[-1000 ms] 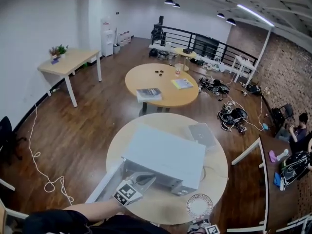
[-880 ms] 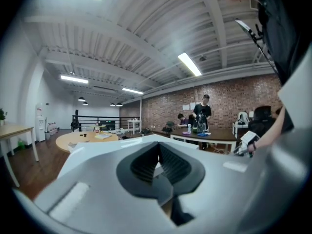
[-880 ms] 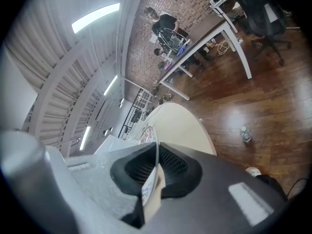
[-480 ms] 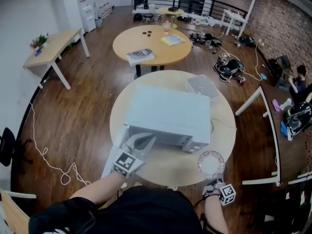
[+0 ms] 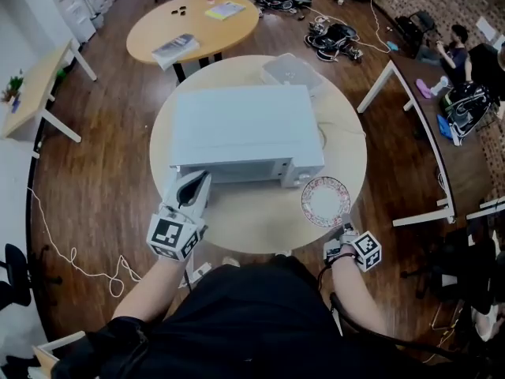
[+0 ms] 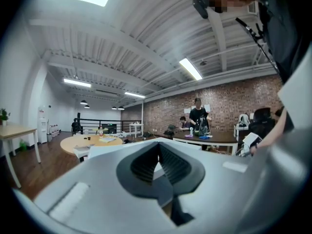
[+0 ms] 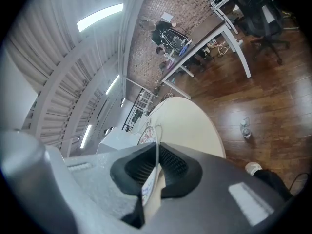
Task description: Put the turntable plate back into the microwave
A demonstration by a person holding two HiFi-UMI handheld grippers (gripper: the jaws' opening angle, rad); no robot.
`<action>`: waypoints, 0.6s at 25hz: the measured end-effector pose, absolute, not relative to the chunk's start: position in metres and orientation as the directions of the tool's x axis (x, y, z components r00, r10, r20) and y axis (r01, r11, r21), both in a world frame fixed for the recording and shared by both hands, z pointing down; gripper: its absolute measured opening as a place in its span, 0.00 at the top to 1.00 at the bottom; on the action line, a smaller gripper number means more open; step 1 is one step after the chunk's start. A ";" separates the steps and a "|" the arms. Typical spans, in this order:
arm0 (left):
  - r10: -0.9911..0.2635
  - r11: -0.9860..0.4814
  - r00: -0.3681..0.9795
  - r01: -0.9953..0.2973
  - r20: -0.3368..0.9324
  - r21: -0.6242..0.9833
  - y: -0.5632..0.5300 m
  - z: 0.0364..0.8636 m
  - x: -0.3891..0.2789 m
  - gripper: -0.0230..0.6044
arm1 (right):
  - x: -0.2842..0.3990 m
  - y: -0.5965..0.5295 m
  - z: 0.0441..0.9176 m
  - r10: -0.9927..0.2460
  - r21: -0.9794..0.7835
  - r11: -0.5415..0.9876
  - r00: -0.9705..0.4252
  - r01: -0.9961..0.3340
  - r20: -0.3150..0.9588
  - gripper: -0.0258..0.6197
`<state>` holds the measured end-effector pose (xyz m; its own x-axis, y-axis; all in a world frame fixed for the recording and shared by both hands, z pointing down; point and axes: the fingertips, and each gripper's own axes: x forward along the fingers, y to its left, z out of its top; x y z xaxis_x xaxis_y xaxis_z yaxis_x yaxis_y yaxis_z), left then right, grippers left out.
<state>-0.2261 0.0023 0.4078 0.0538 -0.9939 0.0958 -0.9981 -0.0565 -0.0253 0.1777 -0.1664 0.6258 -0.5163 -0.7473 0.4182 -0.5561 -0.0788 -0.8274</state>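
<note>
Right gripper (image 5: 342, 227) clamps the plate (image 5: 325, 202) by its near rim, beside the microwave's (image 5: 245, 129) front right corner (cavity lies left of it). Left gripper (image 5: 198, 183), jaws together, sits at the front left corner.

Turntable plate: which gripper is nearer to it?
Right. The right gripper holds the turntable plate by its rim; the left gripper is apart, beside the microwave, at its left front.
</note>
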 end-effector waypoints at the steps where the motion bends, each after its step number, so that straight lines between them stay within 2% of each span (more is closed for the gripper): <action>1: -0.994 -0.058 0.055 -0.998 0.095 -0.024 0.003 0.407 -0.227 0.96 | 0.177 -0.165 0.626 -0.747 -0.827 -0.079 -0.516 -0.556 0.418 0.93; 15: -0.996 -0.067 0.067 -0.998 0.058 -0.008 0.016 0.395 -0.229 0.96 | 0.155 -0.144 0.622 -0.727 -0.828 -0.079 -0.537 -0.554 0.428 0.93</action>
<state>-0.2289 0.0156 0.3946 0.0665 -0.9961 0.0580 -0.9977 -0.0671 -0.0076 0.1555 -0.1444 0.6222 -0.5367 -0.7269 0.4285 -0.5544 -0.0790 -0.8285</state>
